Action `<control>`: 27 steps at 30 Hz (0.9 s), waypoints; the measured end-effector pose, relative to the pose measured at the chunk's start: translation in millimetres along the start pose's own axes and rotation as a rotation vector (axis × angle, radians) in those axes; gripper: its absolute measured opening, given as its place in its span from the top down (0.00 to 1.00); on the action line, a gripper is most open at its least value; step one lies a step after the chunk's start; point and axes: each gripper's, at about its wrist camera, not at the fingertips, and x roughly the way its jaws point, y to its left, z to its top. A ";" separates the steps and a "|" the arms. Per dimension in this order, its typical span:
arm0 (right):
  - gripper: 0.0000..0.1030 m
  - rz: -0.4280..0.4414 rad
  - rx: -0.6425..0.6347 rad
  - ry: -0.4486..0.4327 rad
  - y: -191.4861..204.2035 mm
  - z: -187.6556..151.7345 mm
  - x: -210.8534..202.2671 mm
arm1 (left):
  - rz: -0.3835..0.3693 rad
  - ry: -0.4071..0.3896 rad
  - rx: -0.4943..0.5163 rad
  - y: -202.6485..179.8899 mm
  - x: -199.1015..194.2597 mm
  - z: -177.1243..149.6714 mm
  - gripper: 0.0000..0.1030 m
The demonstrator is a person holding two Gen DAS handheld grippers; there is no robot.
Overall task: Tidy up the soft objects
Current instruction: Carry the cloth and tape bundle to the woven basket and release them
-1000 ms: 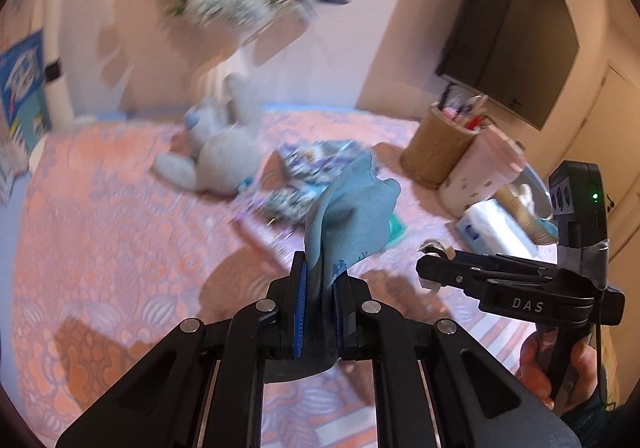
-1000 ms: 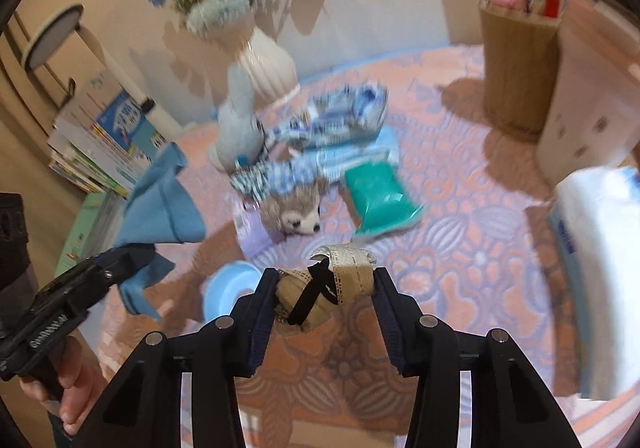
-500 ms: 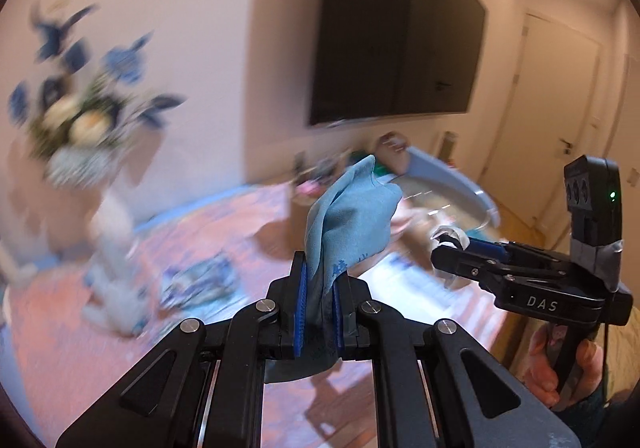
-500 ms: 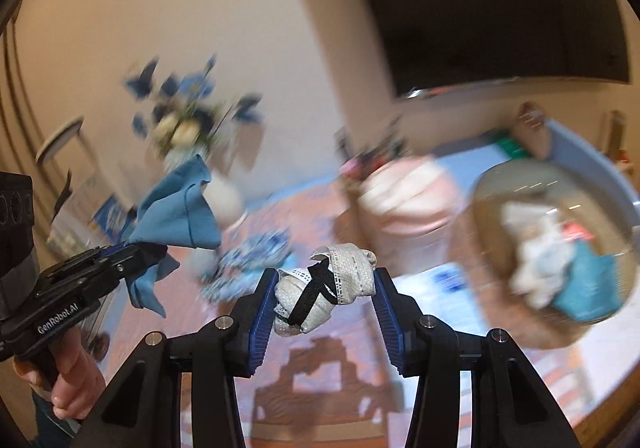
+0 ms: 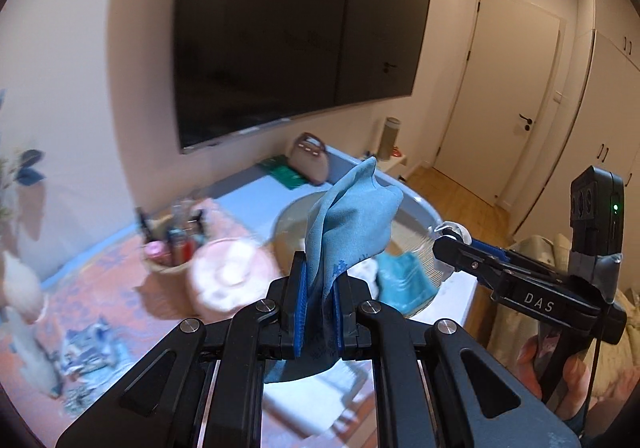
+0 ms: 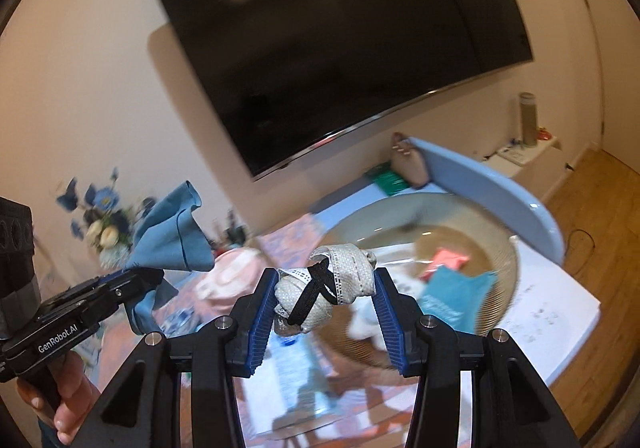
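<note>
My left gripper (image 5: 319,288) is shut on a light blue cloth (image 5: 352,224) that stands up between its jaws; the cloth also shows in the right wrist view (image 6: 172,232). My right gripper (image 6: 325,300) is shut on a small beige fabric bundle (image 6: 332,288) with white lace and a black strap. Both are held in the air near a round woven basket (image 6: 504,244), which holds a teal cloth (image 6: 452,296), a coral item (image 6: 446,258) and something white. In the left wrist view the basket (image 5: 288,219) is just behind the blue cloth.
A large black TV (image 6: 332,47) hangs on the wall. A pink round container (image 5: 228,276) and a pen holder (image 5: 168,252) stand on the patterned tablecloth. A flower vase (image 6: 100,232), a brown handbag (image 5: 310,163) and a door (image 5: 508,95) are further off.
Both grippers have lifted and swung right, from over the table's toys and cloths toward the woven basket. Each keeps its hold on its item.
</note>
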 end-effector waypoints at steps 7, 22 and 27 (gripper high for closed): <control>0.54 -0.040 0.079 0.028 -41.5 14.4 23.0 | -0.017 0.049 -0.017 -19.4 54.5 8.8 0.92; 0.54 -0.141 0.080 0.082 -70.5 17.1 60.0 | 0.047 0.095 -0.001 -34.7 119.2 12.1 0.92; 0.40 -0.110 0.107 0.100 -82.4 14.8 66.4 | 0.062 0.073 0.058 -43.4 126.3 15.5 0.61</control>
